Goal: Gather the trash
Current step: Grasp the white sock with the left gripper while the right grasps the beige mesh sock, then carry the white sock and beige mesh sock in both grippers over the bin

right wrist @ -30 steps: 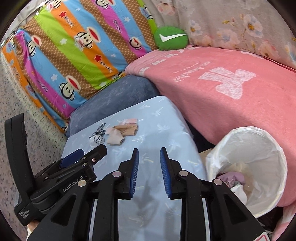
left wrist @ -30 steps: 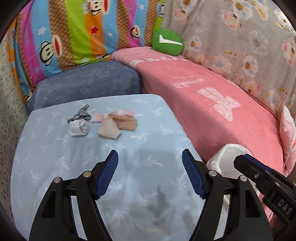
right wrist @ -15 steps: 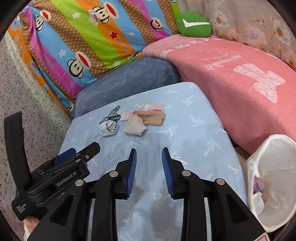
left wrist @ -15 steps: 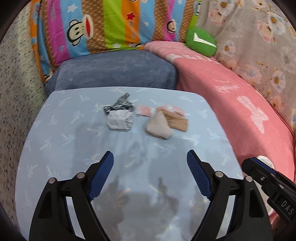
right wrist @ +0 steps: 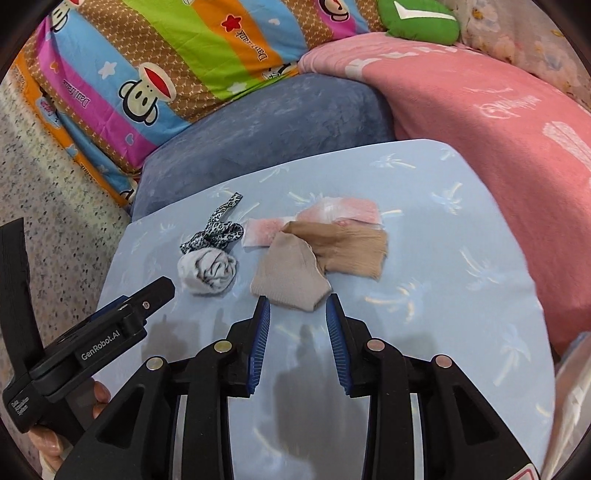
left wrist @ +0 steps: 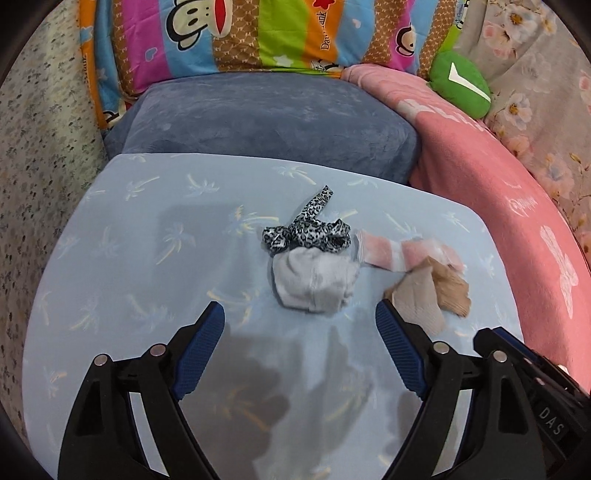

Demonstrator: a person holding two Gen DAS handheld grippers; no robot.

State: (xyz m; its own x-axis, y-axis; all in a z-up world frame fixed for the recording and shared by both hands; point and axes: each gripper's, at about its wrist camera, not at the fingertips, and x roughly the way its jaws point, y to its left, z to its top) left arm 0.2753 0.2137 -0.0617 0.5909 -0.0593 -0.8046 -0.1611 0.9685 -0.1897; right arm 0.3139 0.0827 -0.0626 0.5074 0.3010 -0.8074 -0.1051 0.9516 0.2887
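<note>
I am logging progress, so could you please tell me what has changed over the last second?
Both hand-held grippers advanced toward the scraps: the left hand-held gripper, wide open, now faces the balled grey-white cloth; the right hand-held gripper, narrowly open, reaches the beige knitted scrap. Nothing was grasped; the scraps lie as before.

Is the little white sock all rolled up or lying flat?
Rolled up. The white sock is a round bundle with swirled folds, unlike the beige sock lying flat beside it.

A light blue palm-print table (left wrist: 147,258) in front. Beyond it, a blue-grey cushion (left wrist: 266,114), a striped monkey-print pillow (left wrist: 240,33), a pink blanket (right wrist: 480,110) right, a green cushion (right wrist: 421,18) far right.
</note>
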